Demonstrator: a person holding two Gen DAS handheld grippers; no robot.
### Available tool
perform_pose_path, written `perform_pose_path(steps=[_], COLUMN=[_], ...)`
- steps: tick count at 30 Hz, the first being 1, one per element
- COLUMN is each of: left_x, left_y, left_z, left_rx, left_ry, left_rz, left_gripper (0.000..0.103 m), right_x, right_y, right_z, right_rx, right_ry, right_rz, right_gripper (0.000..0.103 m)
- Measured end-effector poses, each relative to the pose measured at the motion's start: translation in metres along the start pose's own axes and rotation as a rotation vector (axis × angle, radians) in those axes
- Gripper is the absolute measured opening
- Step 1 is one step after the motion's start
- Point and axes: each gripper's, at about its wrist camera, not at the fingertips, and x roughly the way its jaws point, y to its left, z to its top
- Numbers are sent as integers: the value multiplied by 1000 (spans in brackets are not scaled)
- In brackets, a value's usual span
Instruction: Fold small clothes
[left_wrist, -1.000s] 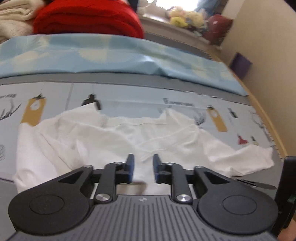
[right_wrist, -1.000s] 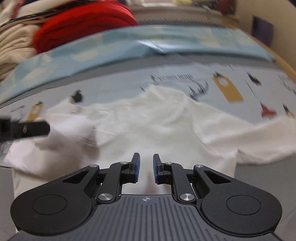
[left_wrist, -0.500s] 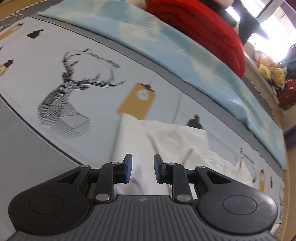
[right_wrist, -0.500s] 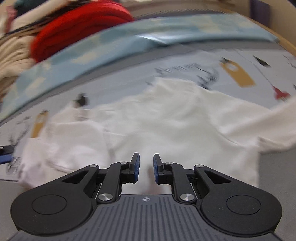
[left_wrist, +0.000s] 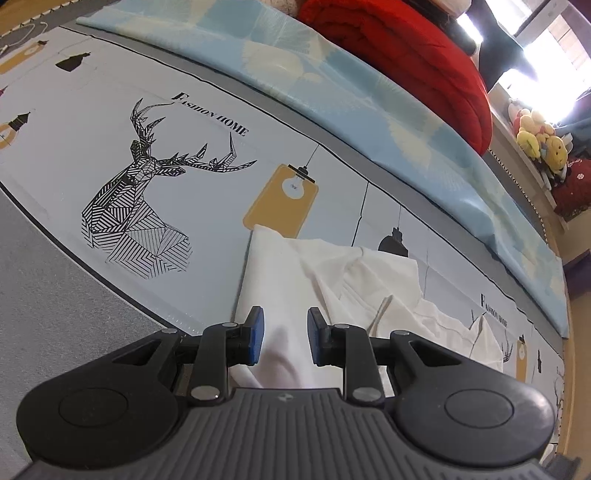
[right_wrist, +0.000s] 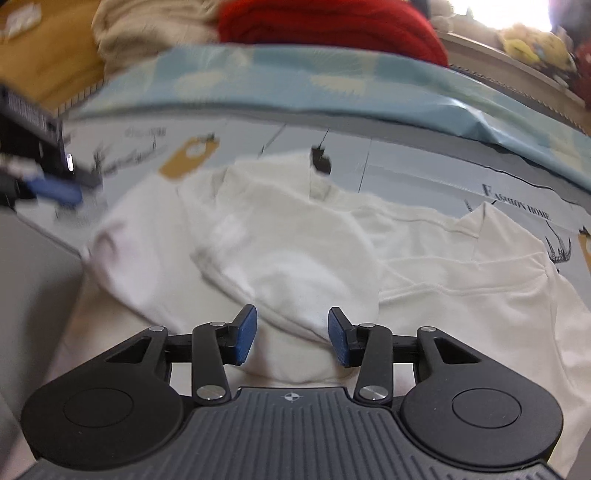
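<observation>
Both claws have swung leftward; right claw (right_wrist: 291, 336) is opening over the crumpled white shirt (right_wrist: 295, 251), left claw (left_wrist: 283, 336) is waiting narrow, empty; folding is barely starting.

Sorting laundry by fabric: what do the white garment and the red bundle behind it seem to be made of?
White garment: looks like soft matte cotton knit; it creases and shows stitched seams. Red bundle: seems a thick, ribbed knit or fleece, going by its bulky folds; the exact fibre is unclear.

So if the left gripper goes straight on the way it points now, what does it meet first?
Most likely the white garment: the cloth lies directly between and ahead of the left gripper, whose jaws stand apart. Beyond it comes the printed mat. How near the cloth is, the picture does not settle.
</observation>
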Motion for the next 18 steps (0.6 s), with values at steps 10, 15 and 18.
perform_pose_path(steps=[10,15,18], left_x=[2,-1,-1], left_y=[2,2,2], left_z=[2,2,1], left_rx=[-20,-20,-17], left_ry=[9,6,7], left_rz=[-6,-9,-9], left_gripper=[27,27,27], right_x=[4,-19,-28], right_y=[5,-43,-67], right_z=[1,9,5], right_rx=[-68,196,284], right_ry=[11,-79,-124], right_rz=[-99,-99,-93], right_gripper=[0,0,0])
